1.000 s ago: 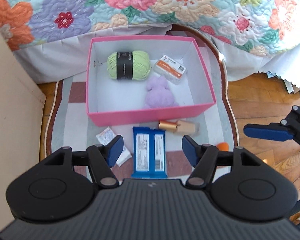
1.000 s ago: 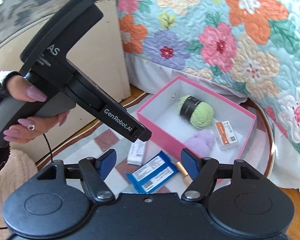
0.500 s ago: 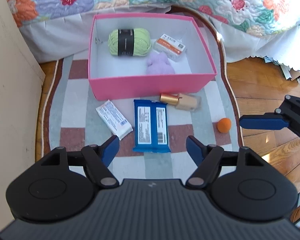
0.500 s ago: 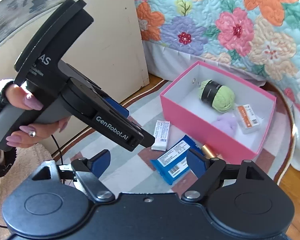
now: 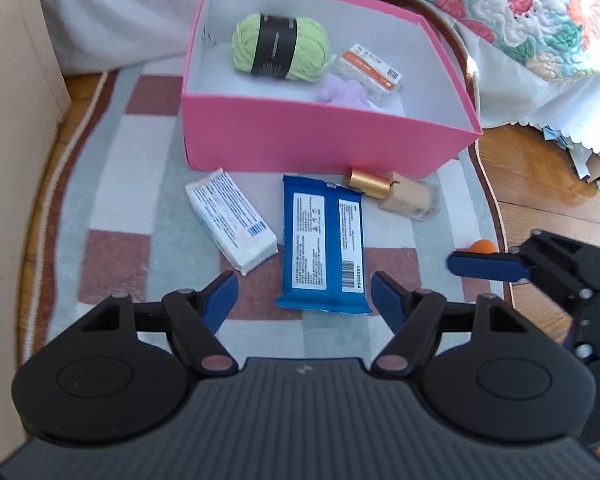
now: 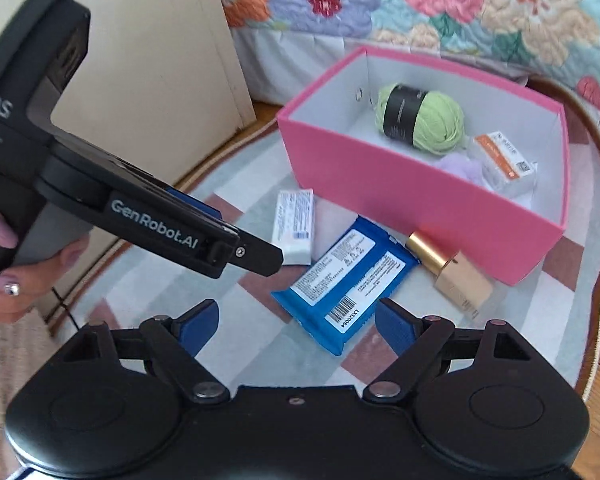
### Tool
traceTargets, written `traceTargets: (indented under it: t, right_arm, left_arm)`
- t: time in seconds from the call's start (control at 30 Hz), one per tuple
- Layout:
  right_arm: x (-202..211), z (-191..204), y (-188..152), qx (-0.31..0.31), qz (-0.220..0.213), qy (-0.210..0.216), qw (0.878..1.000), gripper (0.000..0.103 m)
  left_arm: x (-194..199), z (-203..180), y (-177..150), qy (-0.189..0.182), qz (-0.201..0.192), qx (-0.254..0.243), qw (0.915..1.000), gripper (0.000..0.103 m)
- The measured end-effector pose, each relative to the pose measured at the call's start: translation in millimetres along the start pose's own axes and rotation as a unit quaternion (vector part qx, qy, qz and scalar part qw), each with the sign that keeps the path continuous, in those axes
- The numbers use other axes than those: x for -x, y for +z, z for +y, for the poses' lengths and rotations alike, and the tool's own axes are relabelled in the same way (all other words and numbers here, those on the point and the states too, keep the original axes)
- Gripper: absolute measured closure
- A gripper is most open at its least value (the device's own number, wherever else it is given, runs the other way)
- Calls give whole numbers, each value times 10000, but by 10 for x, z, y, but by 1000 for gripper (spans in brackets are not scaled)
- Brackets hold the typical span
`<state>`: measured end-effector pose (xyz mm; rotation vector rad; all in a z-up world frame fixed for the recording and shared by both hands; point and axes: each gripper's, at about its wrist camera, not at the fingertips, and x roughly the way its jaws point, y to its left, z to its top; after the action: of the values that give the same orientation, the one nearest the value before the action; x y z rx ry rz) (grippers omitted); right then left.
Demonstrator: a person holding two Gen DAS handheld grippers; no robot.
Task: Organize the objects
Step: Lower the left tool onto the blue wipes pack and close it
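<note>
Left wrist view: my left hand-held gripper, jaws just narrowed but gaping empty, should straddle the blue packet squarely; right hand-held gripper has just widened, also empty.

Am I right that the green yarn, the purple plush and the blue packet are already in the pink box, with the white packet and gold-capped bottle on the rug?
Not quite. The blue packet is not in the pink box; it lies on the rug between the white packet and the gold-capped bottle, as the left wrist view shows. The green yarn and purple plush are inside.

Glossy blue packet (plastic film), matt pink cardboard box, woven rug.
</note>
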<state>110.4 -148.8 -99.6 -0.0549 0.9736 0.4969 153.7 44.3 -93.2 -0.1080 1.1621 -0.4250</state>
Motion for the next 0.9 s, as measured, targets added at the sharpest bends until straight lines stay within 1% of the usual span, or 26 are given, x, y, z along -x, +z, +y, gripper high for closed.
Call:
traceTargets:
  t: [0.07, 0.13, 0.2, 0.3, 0.4, 0.5, 0.53, 0.6, 0.7, 0.8, 0.9]
  right_arm:
    - [-119, 7, -47, 42, -18, -52, 10000, 15]
    - [-227, 16, -93, 102, -73, -158, 9998, 15]
    - [-318, 36, -145, 249, -176, -333, 9990, 15]
    - [-447, 47, -221, 386, -281, -571, 9972, 15]
    - [-601, -6, -276, 313, -256, -611, 9973, 15]
    - [-731, -40, -332, 246, -164, -656, 9974, 15]
    - [-756, -56, -343, 198, -153, -630, 9977, 15]
    - [-792, -96, -354, 66, -131, -506, 9986, 15]
    - [-812, -149, -347, -131, -112, -374, 9992, 15]
    - [-786, -178, -337, -317, -96, -248, 9991, 15]
    - [-735, -167, -376, -300, -78, -351, 9989, 14]
  left_arm:
    - [-101, 28, -37, -86, -26, 0, 10000, 39]
    - [-222, 39, -78, -69, 35, -64, 9999, 45]
    - [-338, 61, -111, -50, 76, -64, 9999, 49]
    - [-476, 84, -134, 21, 51, -84, 9999, 51]
    - [-587, 99, -135, 116, -25, -47, 9999, 54]
    - [-674, 91, -111, 91, -96, -12, 9999, 60]
    - [-705, 72, -97, 95, -110, -68, 9999, 63]
    - [-768, 56, -69, 66, -93, -93, 9999, 65]
    - [-835, 85, -79, -294, 39, 160, 9994, 67]
    - [-828, 91, -146, -561, 194, 381, 9975, 68]
    - [-808, 94, -244, -897, 472, 682, 9925, 68]
